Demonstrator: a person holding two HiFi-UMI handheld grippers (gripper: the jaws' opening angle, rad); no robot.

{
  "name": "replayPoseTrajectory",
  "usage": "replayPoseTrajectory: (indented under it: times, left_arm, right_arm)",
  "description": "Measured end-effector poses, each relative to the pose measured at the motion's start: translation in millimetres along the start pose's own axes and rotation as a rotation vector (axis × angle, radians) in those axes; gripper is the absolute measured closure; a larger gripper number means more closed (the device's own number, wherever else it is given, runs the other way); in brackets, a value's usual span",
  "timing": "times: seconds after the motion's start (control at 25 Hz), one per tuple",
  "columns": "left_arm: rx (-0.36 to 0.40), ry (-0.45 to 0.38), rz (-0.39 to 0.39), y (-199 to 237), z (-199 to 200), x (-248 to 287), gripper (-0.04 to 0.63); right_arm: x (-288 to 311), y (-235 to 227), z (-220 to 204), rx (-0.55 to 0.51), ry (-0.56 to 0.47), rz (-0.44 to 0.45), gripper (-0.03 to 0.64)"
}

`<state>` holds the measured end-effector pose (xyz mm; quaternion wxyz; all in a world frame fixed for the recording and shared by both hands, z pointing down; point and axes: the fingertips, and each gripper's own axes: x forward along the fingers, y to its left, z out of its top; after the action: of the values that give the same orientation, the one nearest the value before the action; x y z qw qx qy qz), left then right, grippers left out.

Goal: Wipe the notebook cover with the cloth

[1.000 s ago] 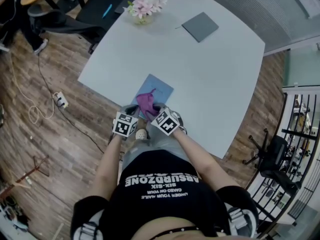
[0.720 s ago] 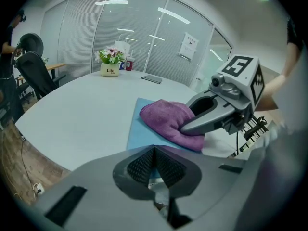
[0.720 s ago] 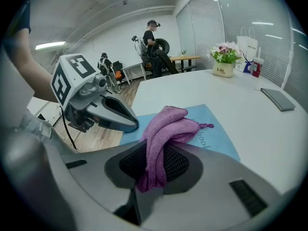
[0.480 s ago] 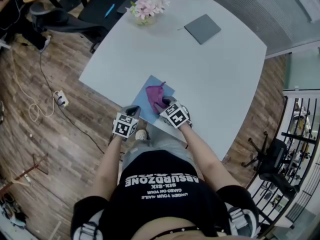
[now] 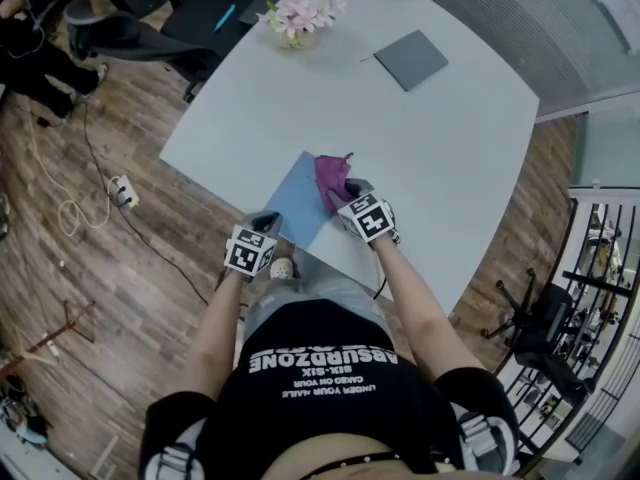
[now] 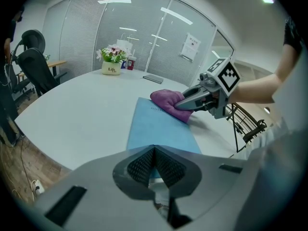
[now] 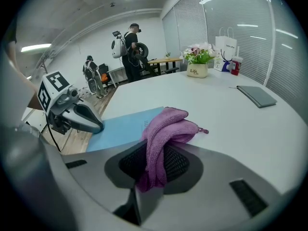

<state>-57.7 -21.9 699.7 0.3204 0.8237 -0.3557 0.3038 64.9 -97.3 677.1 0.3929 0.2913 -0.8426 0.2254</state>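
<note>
1. Wood flooring and glass partitions surround a rounded white worktop [image 5: 430,148]. A pot of flowers [image 5: 297,13] stands at its far side, well apart from the work.
2. The blue notebook [image 5: 298,213] lies flat at the near edge, right in front of the person.
3. Wiping looks to be under way. The right gripper [image 5: 342,196] has its jaws clamped on the purple cloth [image 5: 333,176], and the bunched end of the cloth rests on the notebook's far right edge.
4. The left gripper [image 5: 268,224] has its jaws pressed together on nothing. Its tip sits at the notebook's near corner, apparently pinning it.
5. The next move calls for dragging the cloth back across the cover under light pressure while the left gripper stops the notebook sliding.
6. Both forearms reach forward, the right farther out and the left close to the worktop edge.
</note>
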Motion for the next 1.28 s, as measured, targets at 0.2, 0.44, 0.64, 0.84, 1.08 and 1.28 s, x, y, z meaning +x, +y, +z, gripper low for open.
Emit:
replayPoseTrajectory:
  times: [0.2, 0.44, 0.64, 0.84, 1.08, 1.28]
  left_arm:
    - [-0.007, 0.016, -0.004, -0.8, 0.8, 0.6, 0.578]
    - [-0.014, 0.018, 0.001, 0.0, 1.1, 0.9, 0.578]
    - [-0.013, 0.016, 0.001, 0.6, 0.8, 1.0, 0.578]
    - [-0.003, 0.027, -0.007, 0.5, 1.5, 0.6, 0.578]
    - [-0.024, 0.025, 0.004, 0.9, 1.9, 0.1, 0.578]
    - [-0.034, 0.021, 0.018, 0.5, 2.4, 0.7, 0.578]
  right_arm:
    - [-0.3, -15.9, 6.4, 0.009, -0.014, -0.012, 0.525]
    - [2.2, -23.6, 10.7, 0.023, -0.018, 0.001, 0.525]
    - [5.7, -27.7, 16.8, 0.017, -0.029, -0.003, 0.525]
    - [15.6, -32.0, 28.4, -0.002, -0.037, -0.015, 0.525]
    - [26.9, -28.6, 39.1, -0.028, -0.051, -0.018, 0.525]
    - [26.9, -29.6, 41.5, -0.025, -0.061, 0.015, 0.525]
